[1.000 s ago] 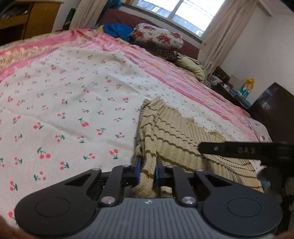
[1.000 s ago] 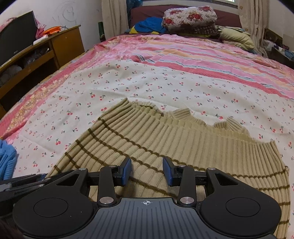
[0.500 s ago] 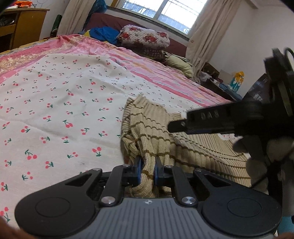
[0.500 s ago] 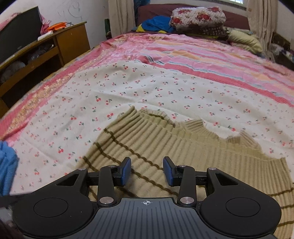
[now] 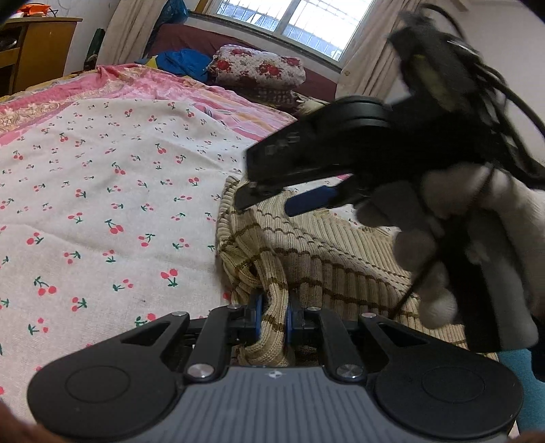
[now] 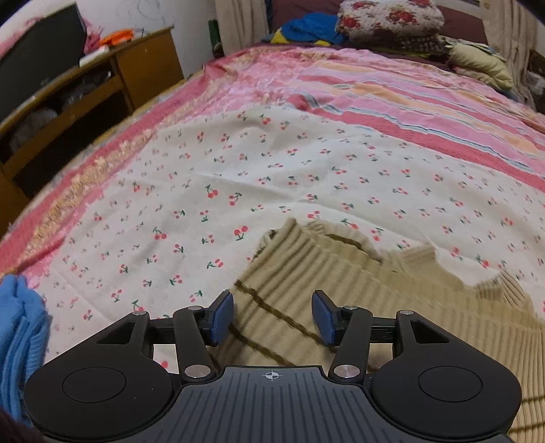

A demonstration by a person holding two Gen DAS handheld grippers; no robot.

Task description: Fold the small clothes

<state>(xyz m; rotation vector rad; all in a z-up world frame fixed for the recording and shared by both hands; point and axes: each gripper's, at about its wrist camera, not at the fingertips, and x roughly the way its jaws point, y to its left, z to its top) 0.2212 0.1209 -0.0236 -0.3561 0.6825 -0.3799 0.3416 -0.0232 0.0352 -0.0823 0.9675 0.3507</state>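
A beige ribbed knit garment with brown stripes lies on the cherry-print sheet. My left gripper is shut on a bunched near edge of the garment, which rises in a fold between its blue pads. My right gripper is open and empty, hovering over the garment near its far left corner. In the left wrist view the right gripper shows from the side, held by a gloved hand above the garment's far edge.
A blue knit item lies at the bed's left edge. Folded blankets and pillows sit at the head of the bed. A wooden desk stands to the left. A pink striped cover lies beyond the sheet.
My right gripper has moved left and forward over the garment toward its far left corner and its jaws have opened wider. My left gripper keeps its hold and has lifted the edge slightly.
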